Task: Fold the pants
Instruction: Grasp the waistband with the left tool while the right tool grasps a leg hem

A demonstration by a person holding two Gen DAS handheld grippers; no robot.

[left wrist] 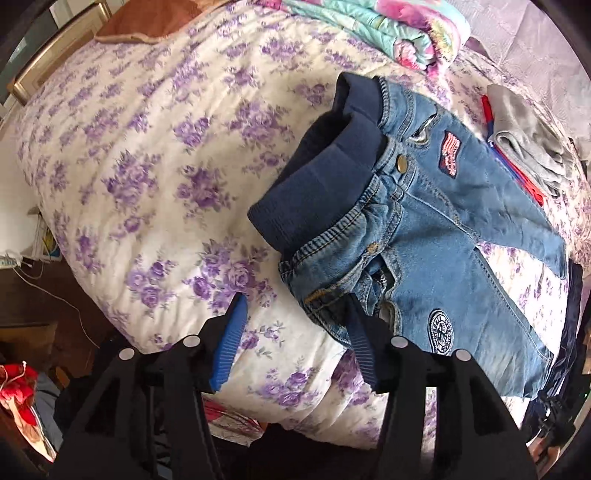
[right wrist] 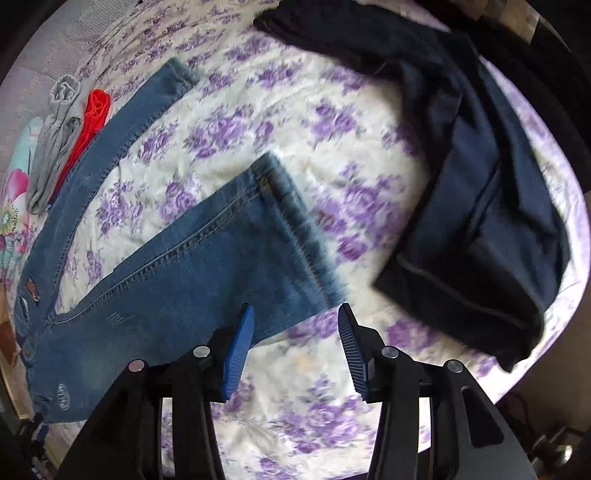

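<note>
Small blue jeans point(left wrist: 436, 236) with a dark navy ribbed waistband point(left wrist: 325, 177) and embroidered patches lie spread flat on the floral bed, legs apart. My left gripper point(left wrist: 295, 301) is open, hovering near the waist's near corner; its right finger overlaps the denim edge. In the right wrist view the jeans point(right wrist: 177, 258) stretch from the left, and the near leg's hem point(right wrist: 295, 221) lies just ahead of my right gripper point(right wrist: 295, 314), which is open and empty above the bed.
A dark navy garment point(right wrist: 480, 206) lies right of the hem. Grey and red folded clothes point(left wrist: 528, 147) lie beyond the jeans. A folded floral quilt point(left wrist: 388, 26) sits at the far side. The bed edge and a dark nightstand point(left wrist: 37, 295) are at left.
</note>
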